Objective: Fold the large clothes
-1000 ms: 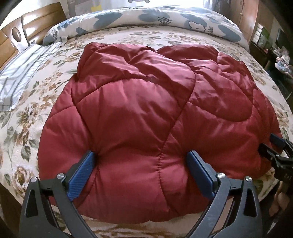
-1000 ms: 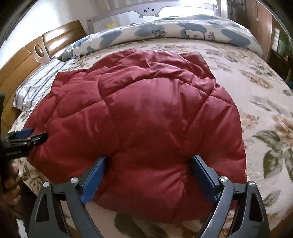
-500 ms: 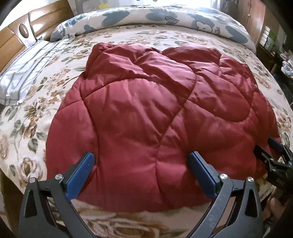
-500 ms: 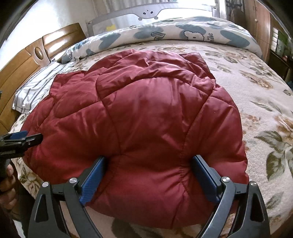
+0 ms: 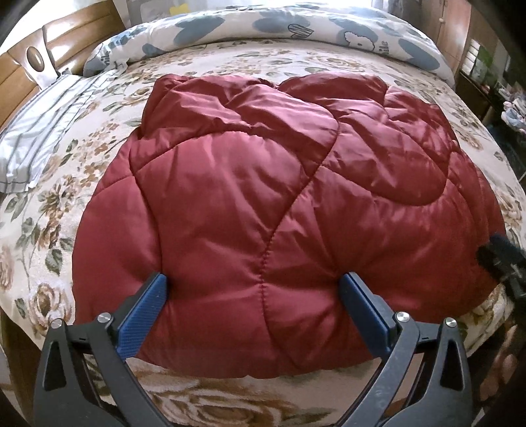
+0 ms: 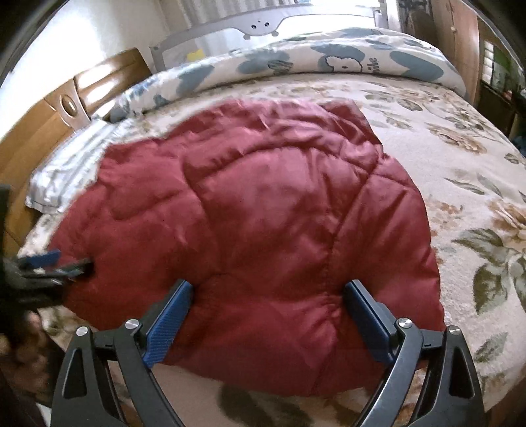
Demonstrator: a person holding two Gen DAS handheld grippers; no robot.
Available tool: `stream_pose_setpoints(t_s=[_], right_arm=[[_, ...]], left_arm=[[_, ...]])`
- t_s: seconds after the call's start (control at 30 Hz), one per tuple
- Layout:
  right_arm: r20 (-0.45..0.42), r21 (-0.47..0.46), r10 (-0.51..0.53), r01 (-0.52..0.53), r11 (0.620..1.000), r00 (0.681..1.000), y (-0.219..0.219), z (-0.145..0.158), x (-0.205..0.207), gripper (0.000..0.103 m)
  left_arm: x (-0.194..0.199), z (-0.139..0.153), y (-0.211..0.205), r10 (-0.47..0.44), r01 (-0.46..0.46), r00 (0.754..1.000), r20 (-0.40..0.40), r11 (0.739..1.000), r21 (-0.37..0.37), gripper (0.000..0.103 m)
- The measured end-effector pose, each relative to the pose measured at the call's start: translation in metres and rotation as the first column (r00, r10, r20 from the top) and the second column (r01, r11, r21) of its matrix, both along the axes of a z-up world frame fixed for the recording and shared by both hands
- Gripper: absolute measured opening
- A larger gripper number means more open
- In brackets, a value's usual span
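A dark red quilted jacket (image 5: 263, 180) lies spread and puffy on the bed, filling the middle of both views (image 6: 263, 203). My left gripper (image 5: 253, 279) is open, its blue pads straddling the jacket's near hem on the left side. My right gripper (image 6: 269, 285) is open too, its fingers set wide on either side of the near hem further right. Neither pair of pads pinches cloth. The right gripper (image 5: 499, 253) shows at the right edge of the left wrist view. The left gripper (image 6: 56, 262) appears blurred at the left edge of the right wrist view.
The bed has a floral cover (image 5: 98, 157). A rolled duvet with blue shapes (image 5: 296, 29) lies across the far side. A striped pillow (image 5: 39, 131) and wooden headboard (image 5: 65, 36) are at the left. A grey bed rail (image 6: 263, 23) stands behind; cabinets (image 6: 460, 33) stand right.
Both grippers stay open at the near hem. The left one has drawn back a little, so more floral cover shows in front of the jacket. The right wrist view is now motion-blurred.
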State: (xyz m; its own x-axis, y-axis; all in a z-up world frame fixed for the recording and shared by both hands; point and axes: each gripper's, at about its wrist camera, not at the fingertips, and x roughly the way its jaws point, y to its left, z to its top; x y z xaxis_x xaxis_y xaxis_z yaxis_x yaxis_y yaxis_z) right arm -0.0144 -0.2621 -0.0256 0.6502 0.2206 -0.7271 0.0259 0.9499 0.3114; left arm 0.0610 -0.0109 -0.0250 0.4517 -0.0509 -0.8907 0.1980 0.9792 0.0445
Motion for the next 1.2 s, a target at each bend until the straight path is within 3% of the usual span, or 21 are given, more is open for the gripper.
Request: stream_pose_setpoints(t_s=[0.1, 0.27, 0.5, 1.2], right_arm=[[0.050, -0.024, 0.030, -0.029, 0.999, 0.998, 0.007, 0.020, 0.005, 0.095], [0.024, -0.047, 0.057, -0.056, 0.997, 0.998, 0.012, 0.028, 0.035, 0.095], [-0.075, -0.064, 0.047, -0.052, 0.997, 0.996, 0.014, -0.005, 0.064, 0.096], [-0.037, -0.060, 0.005, -0.007, 0.998, 0.999, 0.010, -0.022, 0.064, 0.099]], left_arm=[[0.002, 0.002, 0.001, 0.002, -0.002, 1.000, -0.007, 1.000, -0.001, 0.103], [0.011, 0.010, 0.003, 0.021, -0.021, 1.000, -0.001, 1.000, -0.009, 0.103], [0.039, 0.003, 0.003, 0.038, -0.038, 0.999, -0.020, 0.999, -0.011, 0.103], [0.046, -0.006, -0.004, 0.039, -0.039, 0.999, 0.006, 0.999, 0.011, 0.103]])
